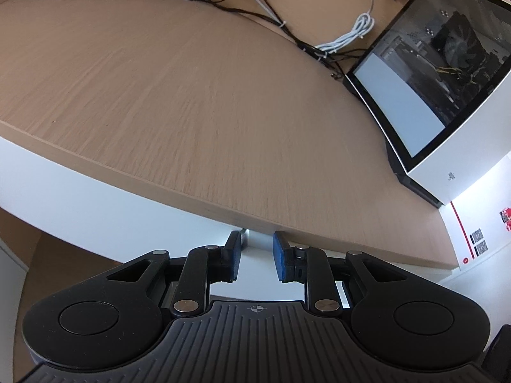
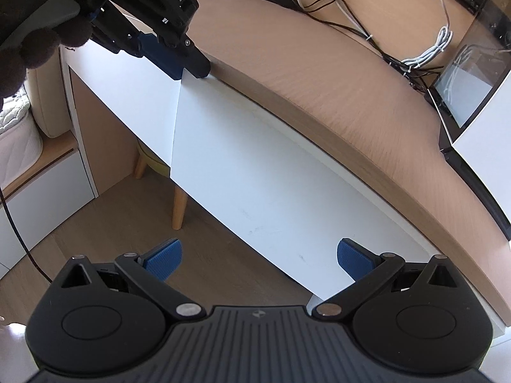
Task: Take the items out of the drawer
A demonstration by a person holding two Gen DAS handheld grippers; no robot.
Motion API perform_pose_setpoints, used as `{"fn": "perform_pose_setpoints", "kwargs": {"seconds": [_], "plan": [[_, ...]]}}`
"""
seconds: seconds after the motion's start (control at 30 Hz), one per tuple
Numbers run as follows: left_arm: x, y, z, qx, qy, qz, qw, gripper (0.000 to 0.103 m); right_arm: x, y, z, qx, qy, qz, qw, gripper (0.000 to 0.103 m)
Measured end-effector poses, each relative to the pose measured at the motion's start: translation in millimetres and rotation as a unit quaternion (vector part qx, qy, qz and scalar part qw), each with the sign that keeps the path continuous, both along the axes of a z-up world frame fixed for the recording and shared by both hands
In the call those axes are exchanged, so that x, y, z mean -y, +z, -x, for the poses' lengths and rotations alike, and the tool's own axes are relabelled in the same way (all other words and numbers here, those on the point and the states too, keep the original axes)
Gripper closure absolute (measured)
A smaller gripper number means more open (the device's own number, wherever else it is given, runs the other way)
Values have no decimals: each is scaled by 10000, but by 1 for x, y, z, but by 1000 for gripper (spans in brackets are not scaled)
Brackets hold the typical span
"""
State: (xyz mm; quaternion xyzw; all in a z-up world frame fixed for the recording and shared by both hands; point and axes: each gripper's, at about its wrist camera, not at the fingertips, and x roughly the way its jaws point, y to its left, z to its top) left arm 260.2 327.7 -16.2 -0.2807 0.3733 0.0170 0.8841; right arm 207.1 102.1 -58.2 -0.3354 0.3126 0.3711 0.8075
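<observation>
Desk top (image 1: pixel 191 95): matt wood grain. Drawer front (image 2: pixel 255 175): smooth white, faintly scuffed. Computer case (image 1: pixel 431 73): glossy glass panel. Gripper pads (image 2: pixel 163 261): ribbed blue rubber.

Ahead of my left gripper (image 1: pixel 256 255) the desk edge (image 1: pixel 198 198) overhangs the white drawer front (image 2: pixel 255 172), leaving little room there. The desktop's middle (image 1: pixel 191 89) is bare; cables (image 1: pixel 345 38) and a computer case (image 1: pixel 447 89) crowd its far right. Beneath, a stool leg (image 2: pixel 179 207) stands.
</observation>
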Motion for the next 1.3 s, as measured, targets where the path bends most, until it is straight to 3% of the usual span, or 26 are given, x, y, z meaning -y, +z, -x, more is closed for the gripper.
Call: {"fn": "perform_pose_setpoints", "kwargs": {"seconds": [0.4, 0.87, 1.03, 1.3], "plan": [[12, 5, -3, 22, -431, -411, 9982, 72, 0, -2, -1, -54, -82, -8, 10000, 0], [15, 6, -3, 27, -582, -533, 9969, 72, 5, 1, -2, -92, -265, -131, 9995, 0], [16, 5, -1, 29, -597, -533, 9968, 72, 10, 15, -13, -196, -700, -597, 9956, 0], [16, 5, 4, 66, -631, -516, 9967, 72, 24, 28, -46, -385, -1748, -1128, 9774, 0]]}}
